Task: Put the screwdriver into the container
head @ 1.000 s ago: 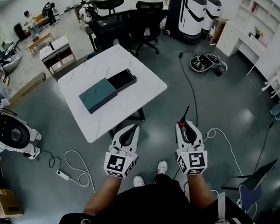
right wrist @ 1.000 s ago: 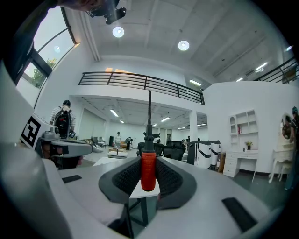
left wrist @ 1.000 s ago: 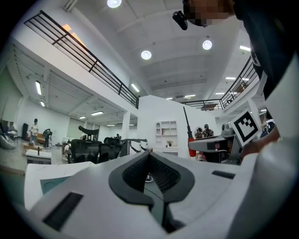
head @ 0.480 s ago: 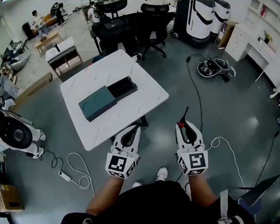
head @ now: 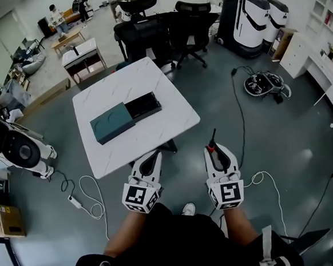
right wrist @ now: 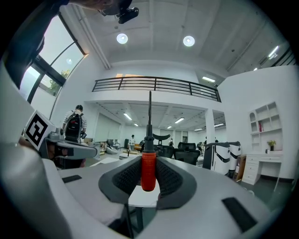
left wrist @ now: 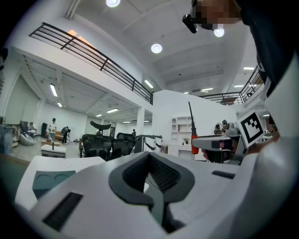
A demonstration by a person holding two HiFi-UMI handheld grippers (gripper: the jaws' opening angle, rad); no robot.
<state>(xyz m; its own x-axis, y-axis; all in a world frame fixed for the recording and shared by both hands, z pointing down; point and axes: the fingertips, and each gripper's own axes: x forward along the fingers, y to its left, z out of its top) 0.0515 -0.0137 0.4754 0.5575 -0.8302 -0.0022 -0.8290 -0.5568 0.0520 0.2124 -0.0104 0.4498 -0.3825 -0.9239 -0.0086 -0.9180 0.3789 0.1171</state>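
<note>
Gripping the screwdriver (head: 212, 141), the right tool (head: 216, 152) is pointing up at lower centre; the left tool (head: 153, 157) is sitting clenched, empty, beside it.

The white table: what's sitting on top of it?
A teal container lies on the white table, its dark open part showing at one end. What's under the teal cover is hidden.

The screwdriver (right wrist: 148, 161) handle is red, the container (head: 117, 121) teal, the table (head: 151, 79) white.
</note>
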